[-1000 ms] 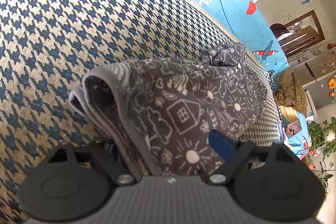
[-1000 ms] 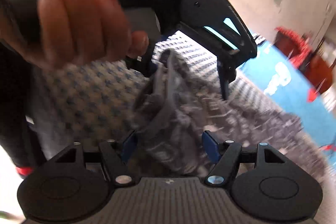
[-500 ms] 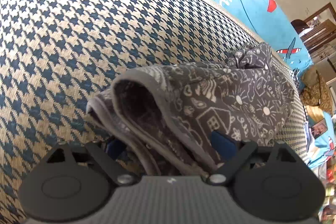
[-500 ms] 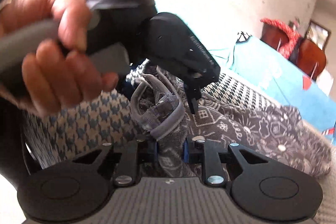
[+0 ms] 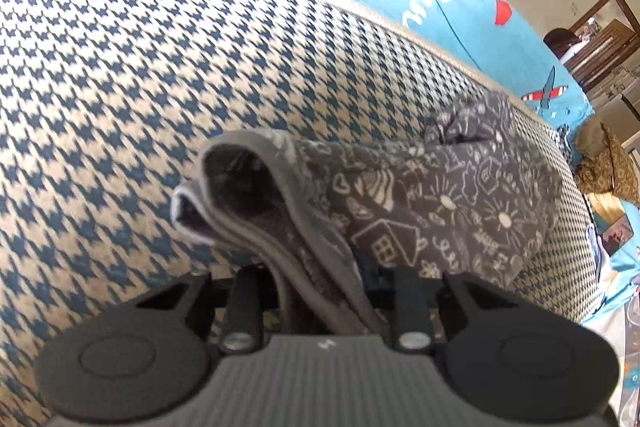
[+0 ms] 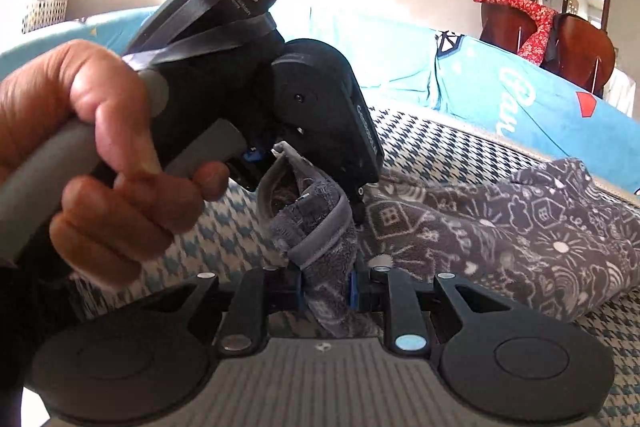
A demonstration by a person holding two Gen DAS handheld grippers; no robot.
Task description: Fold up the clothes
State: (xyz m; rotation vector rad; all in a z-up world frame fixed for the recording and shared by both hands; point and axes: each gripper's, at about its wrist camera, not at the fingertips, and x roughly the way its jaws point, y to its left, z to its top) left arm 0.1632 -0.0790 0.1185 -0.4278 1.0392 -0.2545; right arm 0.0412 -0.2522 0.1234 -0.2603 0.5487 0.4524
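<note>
Both grippers, left (image 5: 320, 275) and right (image 6: 326, 291), pinch the garment's (image 5: 440, 203) hem (grey, doodle-printed, apparently fleece) at six o'clock.

A blue-and-cream houndstooth cushion (image 5: 160, 75) fills the near ground. Beyond it lies a turquoise printed sheet (image 5: 460, 7); farther right, a red floral cloth (image 6: 536, 19) drapes a wooden chair (image 6: 584, 47).

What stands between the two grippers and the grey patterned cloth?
Nothing visible. The left gripper and the right gripper are each shut on the bunched edge of the grey cloth, which lies on the houndstooth cushion.
</note>
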